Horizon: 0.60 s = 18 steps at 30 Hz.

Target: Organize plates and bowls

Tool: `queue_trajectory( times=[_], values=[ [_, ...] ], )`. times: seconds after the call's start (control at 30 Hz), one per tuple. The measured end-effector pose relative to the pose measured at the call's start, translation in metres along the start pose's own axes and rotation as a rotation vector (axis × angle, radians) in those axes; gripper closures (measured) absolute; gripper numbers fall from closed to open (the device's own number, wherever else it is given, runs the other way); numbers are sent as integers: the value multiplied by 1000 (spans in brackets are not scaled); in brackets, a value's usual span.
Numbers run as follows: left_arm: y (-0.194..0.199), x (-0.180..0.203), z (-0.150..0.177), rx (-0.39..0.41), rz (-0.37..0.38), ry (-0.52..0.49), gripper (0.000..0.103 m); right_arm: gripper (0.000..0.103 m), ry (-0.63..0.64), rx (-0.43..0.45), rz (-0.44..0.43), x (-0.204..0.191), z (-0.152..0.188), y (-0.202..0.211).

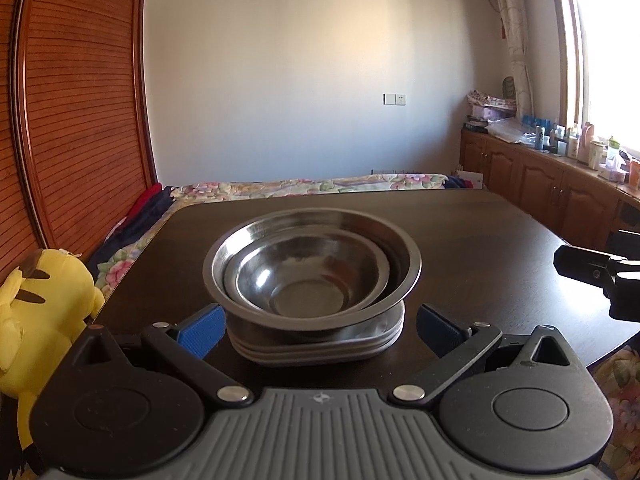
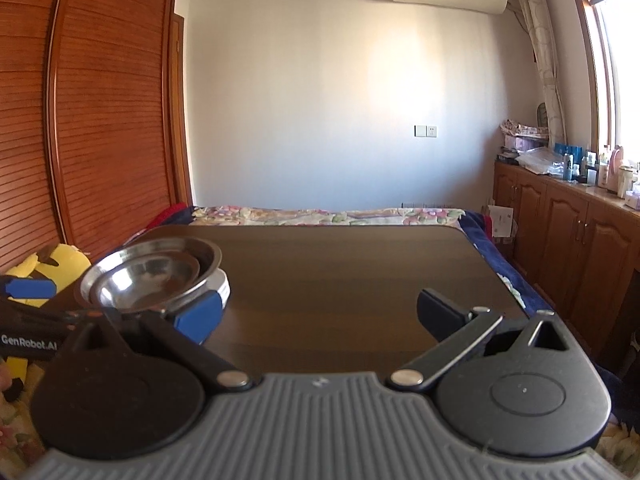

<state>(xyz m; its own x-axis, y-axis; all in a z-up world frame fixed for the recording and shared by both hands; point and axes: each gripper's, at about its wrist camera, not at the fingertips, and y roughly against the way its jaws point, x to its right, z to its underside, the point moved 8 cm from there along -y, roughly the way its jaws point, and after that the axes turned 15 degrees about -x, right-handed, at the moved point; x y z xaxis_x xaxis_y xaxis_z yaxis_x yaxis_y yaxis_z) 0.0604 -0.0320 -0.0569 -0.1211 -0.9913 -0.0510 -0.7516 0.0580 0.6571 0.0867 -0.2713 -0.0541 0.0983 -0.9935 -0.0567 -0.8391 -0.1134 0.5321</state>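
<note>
I am keeping my left gripper spread wide, its 2 blue-padded fingers flanking the near side of the dish stack without touching it. That stack is sitting near the table's left front corner: 2 nested steel bowls are resting on a pile of flat plates; I cannot tell how many plates, since the bowls are covering all but their rims. My right gripper is hovering wide open too, holding nothing, over the bare right half of the tabletop, where I am seeing plenty of free room out to the rounded far edge. Its left finger is overlapping the stack in the right wrist view, and whether they touch is unclear. A yellow plush toy is sitting just off the table's left edge. Beyond, a floral bedspread is running along the far edge, with a wooden cabinet crowded with bottles at right.
</note>
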Motion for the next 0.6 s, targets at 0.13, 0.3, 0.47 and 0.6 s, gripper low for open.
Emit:
queue_trajectory(
  times=[0.13,0.3,0.47,0.6],
  values=[
    [-3,-3,2,-8,-3,7,0,0,1,-10,9,3,4,-2],
    [-3,-3,2,-9,-6,7,0,0,-9,-20,9,8,5,-4],
    [-3,-3,2,-6,-5,6,0,0,-12,-19,7,9,5,-2],
    [-3,-3,1,-5,-5,6,0,0,-16,-20,8,10,4,-4]
  ],
)
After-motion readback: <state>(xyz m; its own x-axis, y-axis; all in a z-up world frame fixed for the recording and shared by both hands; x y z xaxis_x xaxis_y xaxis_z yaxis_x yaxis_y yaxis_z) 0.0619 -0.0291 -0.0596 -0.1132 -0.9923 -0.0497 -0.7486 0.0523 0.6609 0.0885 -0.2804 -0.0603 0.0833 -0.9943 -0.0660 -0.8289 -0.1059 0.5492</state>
